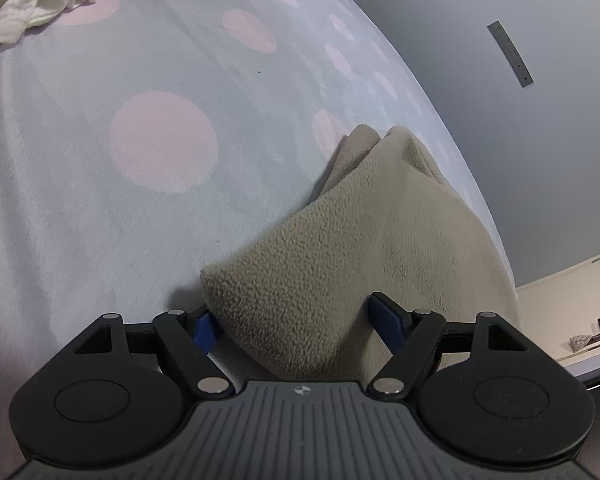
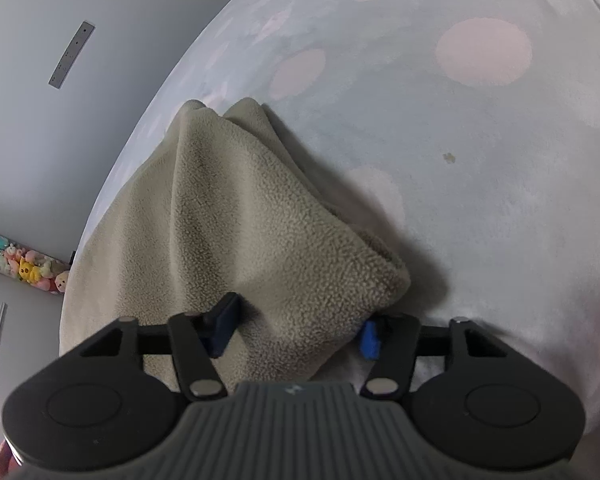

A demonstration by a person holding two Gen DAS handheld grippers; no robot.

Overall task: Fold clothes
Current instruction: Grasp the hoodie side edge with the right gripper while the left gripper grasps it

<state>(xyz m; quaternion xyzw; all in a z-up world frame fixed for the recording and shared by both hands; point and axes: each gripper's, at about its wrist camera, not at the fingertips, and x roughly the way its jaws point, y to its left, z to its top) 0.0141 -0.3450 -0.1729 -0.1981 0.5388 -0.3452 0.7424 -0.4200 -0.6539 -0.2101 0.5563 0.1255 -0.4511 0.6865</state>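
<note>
A beige fleece garment point(image 1: 340, 248), folded over itself, lies on the pale blue blanket with pink dots point(image 1: 100, 200) near the bed's edge. One near corner of it sits between the wide-apart jaws of my left gripper point(image 1: 296, 324). The left blue pad point(image 1: 206, 330) stands just beside the fleece edge and the right pad rests on top of the cloth, neither squeezing it. In the right wrist view the garment's point(image 2: 260, 220) other near corner fills the space between the pads of my right gripper point(image 2: 296, 330), which touch it on both sides.
A cream-white cloth point(image 1: 28, 0) is bunched at the far left of the bed. The bed edge point(image 1: 480, 184) drops to a grey floor on the fleece's outer side. A row of plush toys point(image 2: 28, 268) lines the wall.
</note>
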